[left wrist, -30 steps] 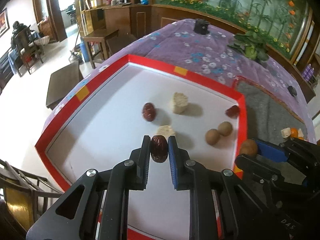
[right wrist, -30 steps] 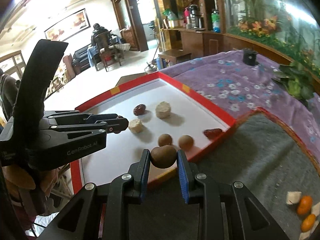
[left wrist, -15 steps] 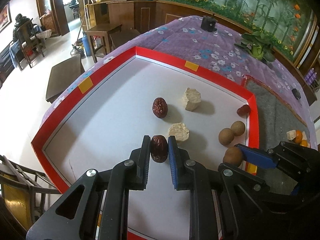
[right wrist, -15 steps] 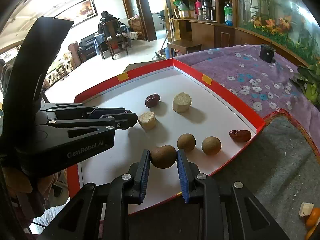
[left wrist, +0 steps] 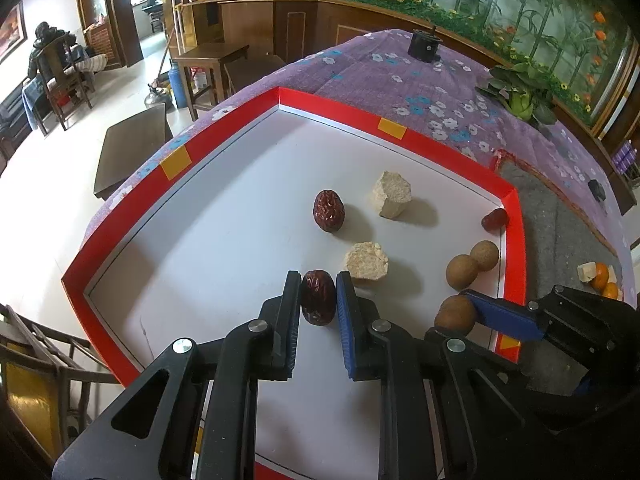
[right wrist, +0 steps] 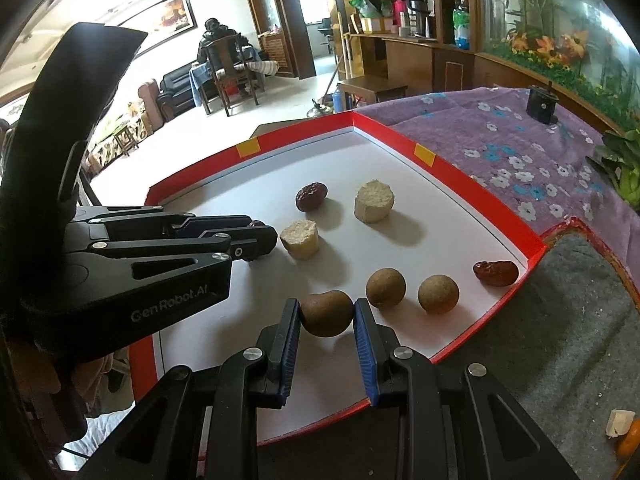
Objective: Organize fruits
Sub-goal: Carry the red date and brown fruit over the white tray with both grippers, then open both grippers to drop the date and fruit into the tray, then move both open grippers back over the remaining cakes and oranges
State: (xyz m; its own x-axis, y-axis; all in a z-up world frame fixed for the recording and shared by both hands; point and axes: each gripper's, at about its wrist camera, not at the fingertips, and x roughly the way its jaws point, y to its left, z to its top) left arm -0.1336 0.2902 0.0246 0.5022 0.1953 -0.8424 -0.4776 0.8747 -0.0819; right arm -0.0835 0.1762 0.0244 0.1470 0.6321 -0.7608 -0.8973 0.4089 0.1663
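My left gripper (left wrist: 318, 280) is shut on a dark red date (left wrist: 318, 298), held low over the white floor of the red-rimmed tray (left wrist: 332, 106). My right gripper (right wrist: 326, 308) is shut on a brown round fruit (right wrist: 327, 313) over the tray's near side; the same fruit (left wrist: 455, 314) shows at the right of the left wrist view. On the tray lie another date (left wrist: 328, 211), a red date in the corner (right wrist: 495, 273), two brown round fruits (right wrist: 386, 288) (right wrist: 438, 294) and two pale chunks (right wrist: 375, 201) (right wrist: 299, 239). From the right wrist view, the left gripper (right wrist: 256, 236) sits just left of one chunk.
A grey mat (right wrist: 560, 340) lies right of the tray, with a pale cube (right wrist: 619, 422) and orange fruits (left wrist: 604, 280) on it. A purple flowered cloth (left wrist: 400, 80) covers the table, with a small black object (left wrist: 424, 46) and a green plant (left wrist: 520, 94) at the back.
My right gripper with its brown fruit has moved from the tray's rim inward over the white floor and a little lower. The left gripper still holds its date and has barely moved.
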